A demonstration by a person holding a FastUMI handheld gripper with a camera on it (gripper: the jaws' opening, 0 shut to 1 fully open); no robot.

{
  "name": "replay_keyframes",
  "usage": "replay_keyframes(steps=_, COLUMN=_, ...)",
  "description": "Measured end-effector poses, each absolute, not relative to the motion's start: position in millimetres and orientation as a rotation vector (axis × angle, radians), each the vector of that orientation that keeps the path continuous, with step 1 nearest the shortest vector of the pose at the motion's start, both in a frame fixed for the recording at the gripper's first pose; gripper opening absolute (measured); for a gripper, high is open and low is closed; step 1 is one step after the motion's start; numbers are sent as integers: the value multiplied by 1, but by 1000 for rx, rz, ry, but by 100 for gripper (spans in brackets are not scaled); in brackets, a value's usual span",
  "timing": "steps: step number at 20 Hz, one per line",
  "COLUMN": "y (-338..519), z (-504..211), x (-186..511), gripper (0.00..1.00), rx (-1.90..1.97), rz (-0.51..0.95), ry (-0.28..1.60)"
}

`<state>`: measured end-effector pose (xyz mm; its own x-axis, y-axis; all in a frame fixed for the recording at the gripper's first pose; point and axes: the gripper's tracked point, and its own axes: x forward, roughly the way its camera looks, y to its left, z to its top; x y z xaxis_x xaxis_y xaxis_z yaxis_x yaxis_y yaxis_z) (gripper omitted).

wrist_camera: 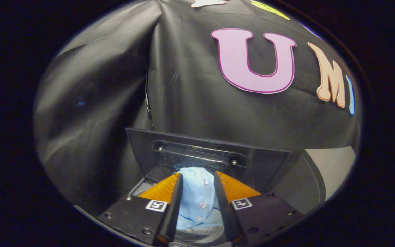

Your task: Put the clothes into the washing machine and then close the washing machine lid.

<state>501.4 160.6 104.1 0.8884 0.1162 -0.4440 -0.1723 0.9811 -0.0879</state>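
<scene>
Low in the middle of the frame, a light blue buttoned garment [197, 195] sits pinched between the two fingers of the gripper [197, 187], whose dark inner pads press on the cloth from both sides while the orange outer faces flare away to left and right. The cloth bunches up above the fingertips and hangs down between them, its lower edge over the pale, ribbed drum [197, 236] of the washing machine that shows at the bottom centre.

Just beyond the fingertips, across the middle of the frame, stands the raised lid [269, 161], a dark panel with a long recessed handle fixed by two screws. To the lower right curves the machine's grey rim [307, 185], and behind everything hangs the booth's black cloth wall.

The step in hand looks like lowering the garment into the drum. To do it well, carry the cloth down past the rim before parting the fingers, so no sleeve or hem drapes over the edge where the lid would trap it. Release only once the bulk is inside, then draw the fingers straight up, clear of the lid's handle.
</scene>
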Motion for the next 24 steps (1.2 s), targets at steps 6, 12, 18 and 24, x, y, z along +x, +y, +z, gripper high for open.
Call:
replay_keyframes(steps=6, y=167, z=151, x=521, gripper=93, rx=-78, rz=136, ry=287)
replay_keyframes(steps=12, y=146, z=177, x=581, gripper=94, rx=6, rz=7, ry=200)
replay_keyframes(steps=18, y=138, z=133, x=608, gripper=98, rx=37, rz=-94, ry=376)
replay_keyframes(steps=24, y=136, z=132, x=606, gripper=98, rx=25, rz=-83, ry=386)
